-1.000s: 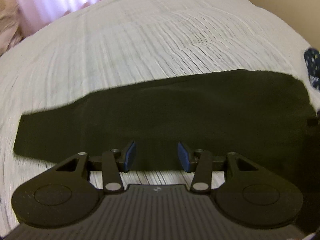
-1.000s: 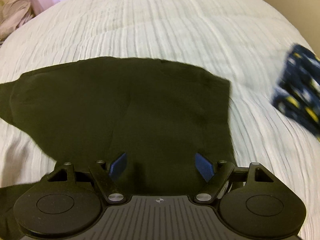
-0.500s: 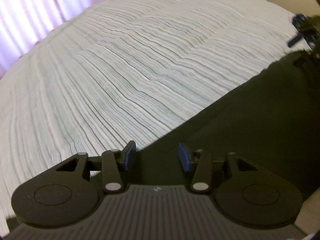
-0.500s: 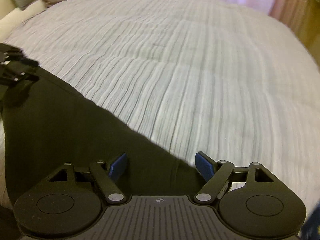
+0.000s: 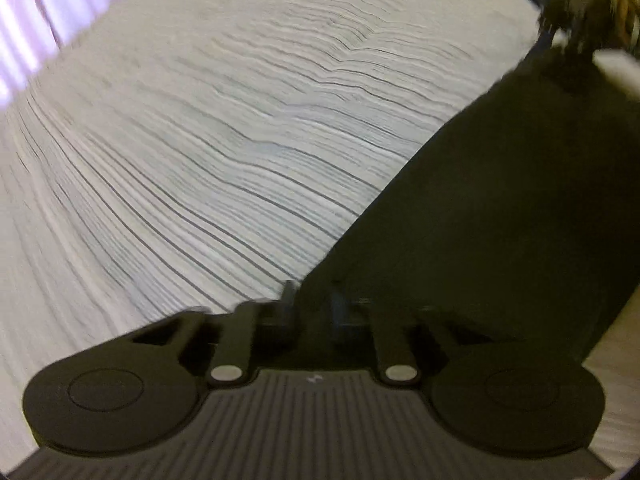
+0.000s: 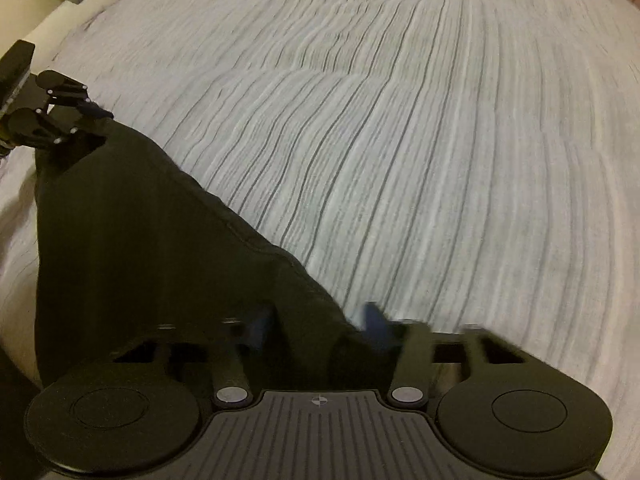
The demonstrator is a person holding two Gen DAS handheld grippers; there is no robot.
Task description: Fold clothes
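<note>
The left gripper [image 5: 310,306] has its jaws nearly together, pinching one corner of the dark garment [image 5: 480,220]. The right gripper's [image 6: 320,326] jaws stand wider, with cloth bunched between them; whether they grip is unclear through the blur. The garment spans between both, over the ribbed bedspread [image 6: 400,140]. It looks light, limp and sag-prone, so corners and hems seem the surest holds.

Plain black garment [image 6: 132,248], stretched taut between two corners, looks lifted off the bed, though it's blurry.
</note>
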